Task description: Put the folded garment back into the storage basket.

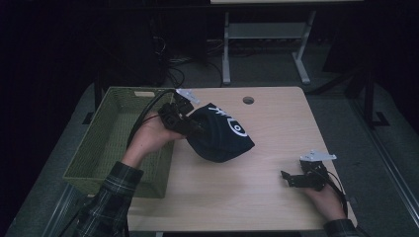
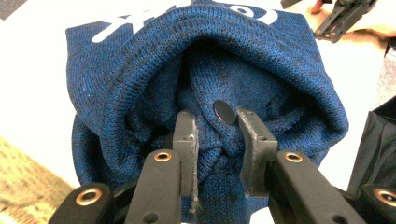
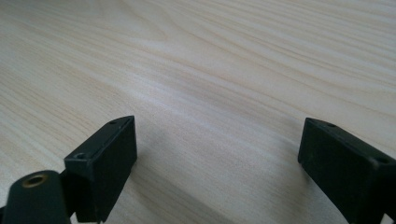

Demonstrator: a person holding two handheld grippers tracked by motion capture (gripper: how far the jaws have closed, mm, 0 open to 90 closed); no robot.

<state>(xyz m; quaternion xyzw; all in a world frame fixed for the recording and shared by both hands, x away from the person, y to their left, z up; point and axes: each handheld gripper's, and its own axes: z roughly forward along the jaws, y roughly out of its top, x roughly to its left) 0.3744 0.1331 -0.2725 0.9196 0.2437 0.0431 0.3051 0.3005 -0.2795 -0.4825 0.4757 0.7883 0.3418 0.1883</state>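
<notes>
The person is sitting at a light wooden table (image 1: pixel 257 187), and everything is easiest to place from the woven green basket (image 1: pixel 106 148) hanging partly over the table's left edge. Just beside the basket's right wall, the left gripper (image 1: pixel 190 126) is pinching a dark blue knit beanie (image 1: pixel 222 136) with white lettering, the left hand (image 1: pixel 150 136) reaching over the basket's near right corner to hold it. From the left gripper view, the jaws are drawn in close on a bunched fold of the beanie (image 2: pixel 205 93) just inside its opening, with a small dark oval disc (image 2: pixel 224 112) sitting on the knit between the jaw tips. The rest of the beanie is slumping on the tabletop, away from the basket toward the middle of the table.

Well apart from the basket, near the table's far-right front corner, the right gripper (image 1: pixel 289 178) is resting low in the right hand (image 1: pixel 323 197), pointing back toward the basket. In the right gripper view its jaws are standing wide apart over bare wood grain (image 3: pixel 210 70), gripping nothing
</notes>
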